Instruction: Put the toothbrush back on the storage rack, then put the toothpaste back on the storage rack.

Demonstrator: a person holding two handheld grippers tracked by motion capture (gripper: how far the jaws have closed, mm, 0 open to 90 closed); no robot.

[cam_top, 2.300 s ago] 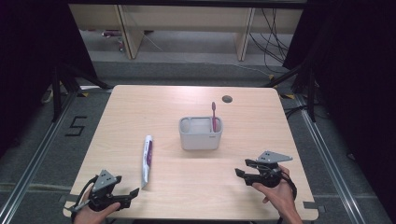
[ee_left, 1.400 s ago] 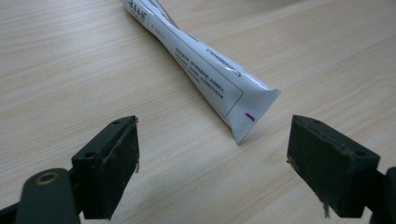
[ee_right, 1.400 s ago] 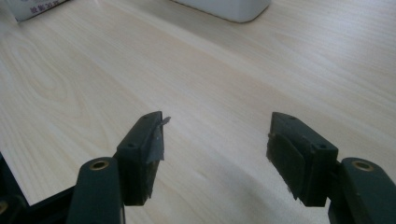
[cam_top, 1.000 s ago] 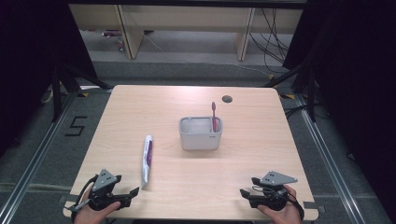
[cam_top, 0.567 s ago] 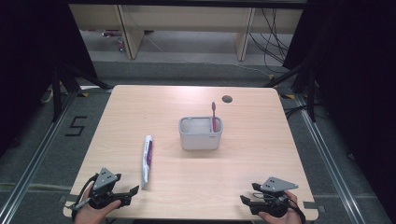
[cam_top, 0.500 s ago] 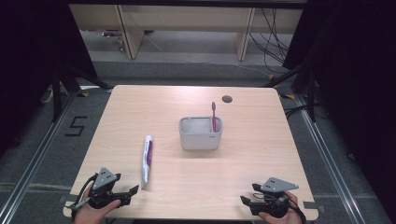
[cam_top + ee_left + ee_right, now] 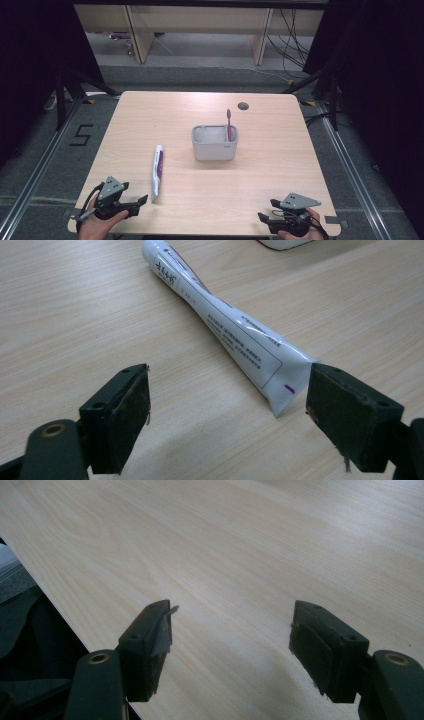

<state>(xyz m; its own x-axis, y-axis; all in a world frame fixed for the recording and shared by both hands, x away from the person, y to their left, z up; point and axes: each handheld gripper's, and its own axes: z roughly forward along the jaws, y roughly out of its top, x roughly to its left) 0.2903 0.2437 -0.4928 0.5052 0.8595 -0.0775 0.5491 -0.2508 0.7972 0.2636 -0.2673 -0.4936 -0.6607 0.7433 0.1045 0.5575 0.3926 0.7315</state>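
Likely the toothpaste tube (image 7: 220, 325) is light, soft and slippery, best pinched across its flat crimped tail; left tongs (image 7: 227, 425) and right tongs (image 7: 230, 650) gape, released.

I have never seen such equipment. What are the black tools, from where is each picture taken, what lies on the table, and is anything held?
A person sits at a wooden table and holds a hand tool with two black jaws in each hand: the left gripper and the right gripper. The high view looks down from above. The other two pictures come from a small camera on each gripper, looking along its jaws. On the table lie a white toothpaste tube and a grey holder with a pink toothbrush standing in it. Both grippers are open and hold nothing; the tube's flat end lies near the left gripper's jaws.
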